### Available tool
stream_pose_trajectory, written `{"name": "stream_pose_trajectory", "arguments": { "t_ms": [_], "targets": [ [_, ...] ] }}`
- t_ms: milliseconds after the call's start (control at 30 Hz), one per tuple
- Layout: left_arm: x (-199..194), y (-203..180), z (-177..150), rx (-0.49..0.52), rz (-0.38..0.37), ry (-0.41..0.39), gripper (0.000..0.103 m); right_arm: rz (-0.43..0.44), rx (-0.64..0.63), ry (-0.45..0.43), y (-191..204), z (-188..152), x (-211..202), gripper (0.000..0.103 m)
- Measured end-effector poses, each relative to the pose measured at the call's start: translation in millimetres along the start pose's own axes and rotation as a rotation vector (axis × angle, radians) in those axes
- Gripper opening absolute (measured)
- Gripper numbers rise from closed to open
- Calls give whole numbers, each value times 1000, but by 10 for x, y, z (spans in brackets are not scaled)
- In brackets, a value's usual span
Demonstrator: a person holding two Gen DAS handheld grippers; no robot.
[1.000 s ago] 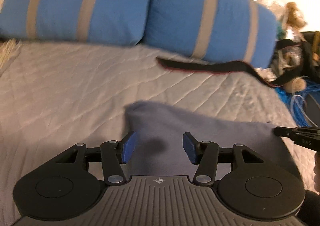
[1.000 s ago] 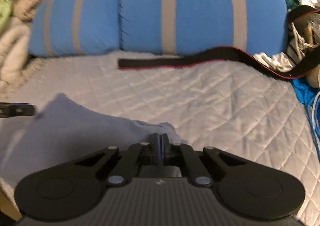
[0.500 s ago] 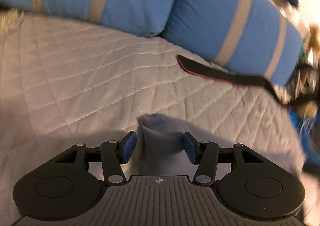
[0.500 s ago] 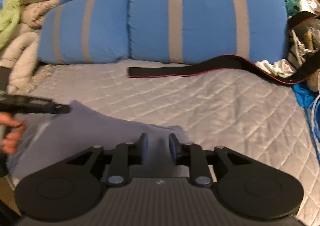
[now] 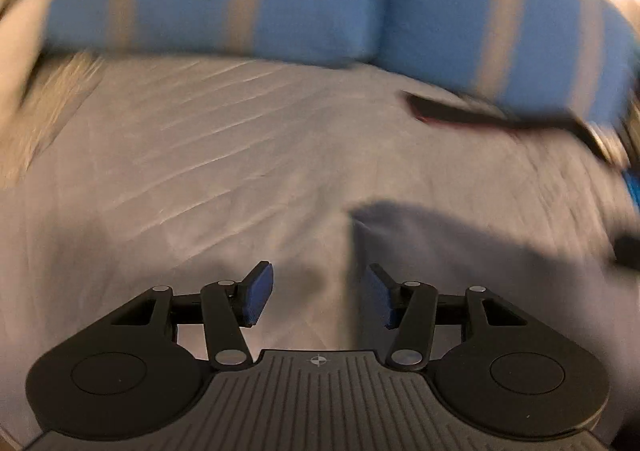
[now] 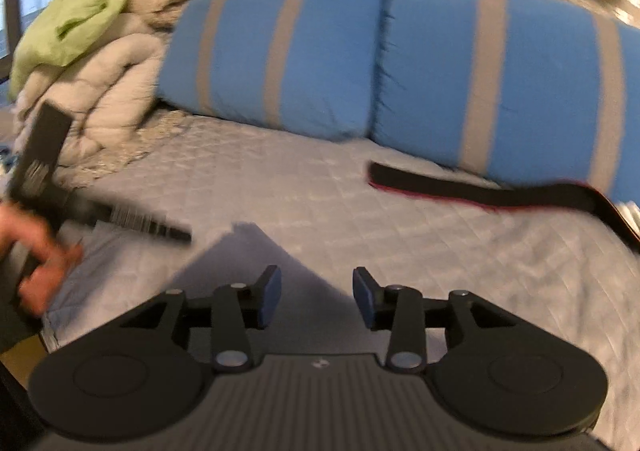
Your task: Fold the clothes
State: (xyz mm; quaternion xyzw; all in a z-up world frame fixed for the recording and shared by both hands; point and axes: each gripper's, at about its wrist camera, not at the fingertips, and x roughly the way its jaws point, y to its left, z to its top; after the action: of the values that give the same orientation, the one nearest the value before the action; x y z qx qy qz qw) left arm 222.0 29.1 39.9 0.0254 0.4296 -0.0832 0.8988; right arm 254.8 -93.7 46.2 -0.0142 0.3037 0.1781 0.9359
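A folded grey-blue garment [image 5: 460,251] lies flat on the quilted grey bedspread [image 5: 240,171]. In the left wrist view my left gripper [image 5: 318,297] hovers open over the garment's left edge, nothing between its blue pads. In the right wrist view the same garment [image 6: 256,263] shows as a dark corner just ahead of my right gripper [image 6: 316,297], which is open and empty. The left gripper's body [image 6: 120,217] and the hand [image 6: 36,259] holding it appear at the far left of the right wrist view. Both views are motion-blurred.
Two blue pillows with grey stripes [image 6: 380,63] line the head of the bed. A black strap with red edging [image 6: 500,193] lies on the bedspread before them. A pile of beige and green bedding [image 6: 100,31] sits at the back left.
My right gripper went from shut on the garment to open and let it go. Both grippers drew back and swung left; the garment now lies flat.
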Motion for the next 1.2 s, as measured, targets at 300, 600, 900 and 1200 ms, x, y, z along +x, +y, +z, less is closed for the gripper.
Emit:
{"name": "stream_pose_trajectory", "arguments": {
  "t_ms": [300,600,900,1200],
  "targets": [
    [-73,-258,-242,152,-113,107,50,155,-182,77,533,406,917,51],
    [-49,-251,-378,197,-83,107,58,154,-299,235,876,557,1685,41],
    [-21,-237,-370,177,-68,128,60,193,-22,269,539,574,1784,1],
    [43,-249,-331,177,-54,139,65,262,411,174,-16,716,1693,1]
  ]
}}
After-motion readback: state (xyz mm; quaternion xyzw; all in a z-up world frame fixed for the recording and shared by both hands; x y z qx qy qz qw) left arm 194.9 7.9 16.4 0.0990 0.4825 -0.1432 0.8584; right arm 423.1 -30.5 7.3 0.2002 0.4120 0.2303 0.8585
